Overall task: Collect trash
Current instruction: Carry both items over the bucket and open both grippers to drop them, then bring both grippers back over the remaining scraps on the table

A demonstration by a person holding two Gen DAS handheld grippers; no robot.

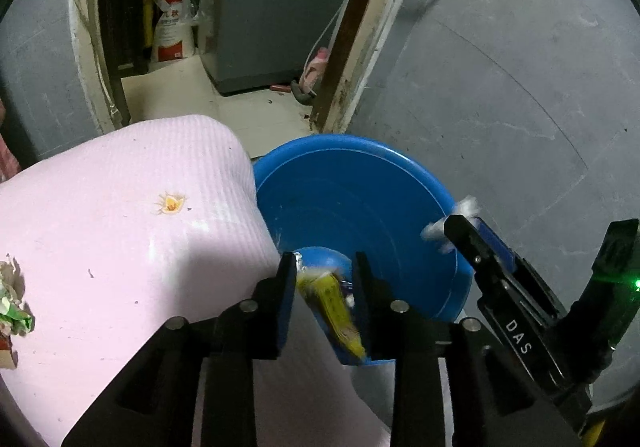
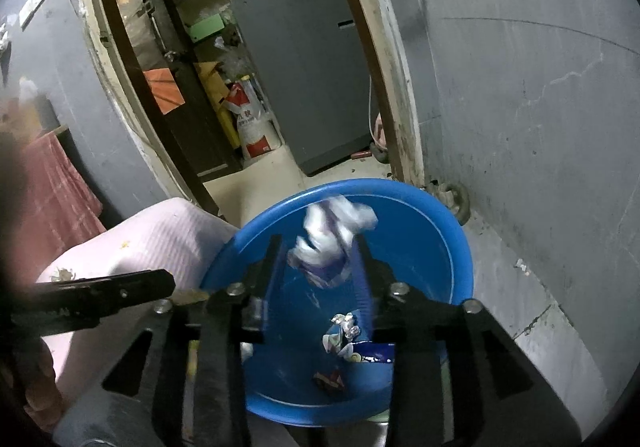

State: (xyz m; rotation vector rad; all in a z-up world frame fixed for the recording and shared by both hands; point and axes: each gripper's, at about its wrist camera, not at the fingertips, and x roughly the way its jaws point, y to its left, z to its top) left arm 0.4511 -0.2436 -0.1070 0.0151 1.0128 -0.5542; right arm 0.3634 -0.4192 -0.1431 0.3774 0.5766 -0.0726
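Observation:
A blue plastic basin (image 1: pixel 360 183) stands on the floor beside a pink mat-covered table (image 1: pixel 120 231). My left gripper (image 1: pixel 324 267) is open over the basin's near rim, with a yellow wrapper (image 1: pixel 332 307) loose between its fingers. My right gripper (image 2: pixel 320 243) is open above the basin (image 2: pixel 420 231), and a crumpled white and purple wrapper (image 2: pixel 328 243) sits blurred between its fingers. The right gripper also shows in the left wrist view (image 1: pixel 536 235). Several crumpled wrappers (image 2: pixel 348 331) lie on the basin's bottom.
More crumpled trash (image 1: pixel 12 307) lies at the table's left edge, and an orange scrap (image 1: pixel 171 203) lies mid-table. A grey wall (image 1: pixel 500 87) is close on the right. A doorway (image 1: pixel 224 47) behind leads to a grey cabinet (image 2: pixel 304 67) and a sack (image 2: pixel 252 119).

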